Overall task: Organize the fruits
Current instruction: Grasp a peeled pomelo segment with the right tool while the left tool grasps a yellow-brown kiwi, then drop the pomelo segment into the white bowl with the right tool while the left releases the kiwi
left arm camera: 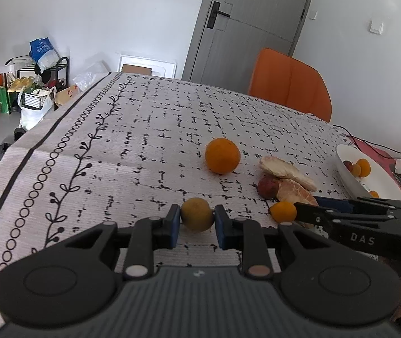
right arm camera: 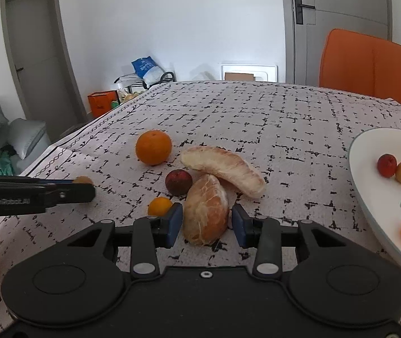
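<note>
Left tongs [left arm camera: 197, 221] are pinching tight, tilting downward; right tongs [right arm camera: 206, 223] are standing partly open, likewise angled down.

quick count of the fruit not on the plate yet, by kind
large orange: 1
small orange fruit: 1
dark red fruit: 1
yellow-brown fruit: 1
peeled citrus segments: 2
total: 6
</note>
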The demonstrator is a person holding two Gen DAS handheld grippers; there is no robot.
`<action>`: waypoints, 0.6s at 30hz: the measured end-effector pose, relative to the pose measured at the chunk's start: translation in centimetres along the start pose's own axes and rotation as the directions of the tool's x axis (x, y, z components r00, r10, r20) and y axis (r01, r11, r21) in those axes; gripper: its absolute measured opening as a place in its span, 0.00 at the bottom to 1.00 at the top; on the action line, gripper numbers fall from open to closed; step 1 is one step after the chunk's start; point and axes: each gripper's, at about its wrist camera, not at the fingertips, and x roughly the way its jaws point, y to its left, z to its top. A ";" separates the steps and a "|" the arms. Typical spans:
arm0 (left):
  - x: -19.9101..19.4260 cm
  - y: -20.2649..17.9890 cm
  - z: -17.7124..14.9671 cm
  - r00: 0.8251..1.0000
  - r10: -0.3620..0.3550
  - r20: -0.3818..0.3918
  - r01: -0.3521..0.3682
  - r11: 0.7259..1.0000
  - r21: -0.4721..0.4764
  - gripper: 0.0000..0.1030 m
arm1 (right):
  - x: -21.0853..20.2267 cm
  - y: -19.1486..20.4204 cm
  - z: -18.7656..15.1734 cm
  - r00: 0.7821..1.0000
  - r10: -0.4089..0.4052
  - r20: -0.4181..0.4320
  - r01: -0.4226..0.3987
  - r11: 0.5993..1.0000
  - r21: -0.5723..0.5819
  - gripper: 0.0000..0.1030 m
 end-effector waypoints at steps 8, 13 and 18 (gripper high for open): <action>-0.7 0.6 0.3 1.000 -0.002 0.010 0.002 1.000 -0.015 0.24 | 0.7 0.8 0.1 1.000 -0.027 0.003 0.027 0.998 -0.048 0.36; -1.0 -0.1 0.8 1.000 0.001 0.013 -0.001 1.000 0.018 0.24 | 0.0 0.3 0.0 1.000 -0.018 0.007 0.018 1.000 -0.015 0.30; -1.3 -1.0 0.8 1.000 -0.004 0.018 0.004 1.000 0.027 0.24 | -1.5 -0.3 -0.4 0.999 -0.018 0.035 0.017 1.000 0.017 0.30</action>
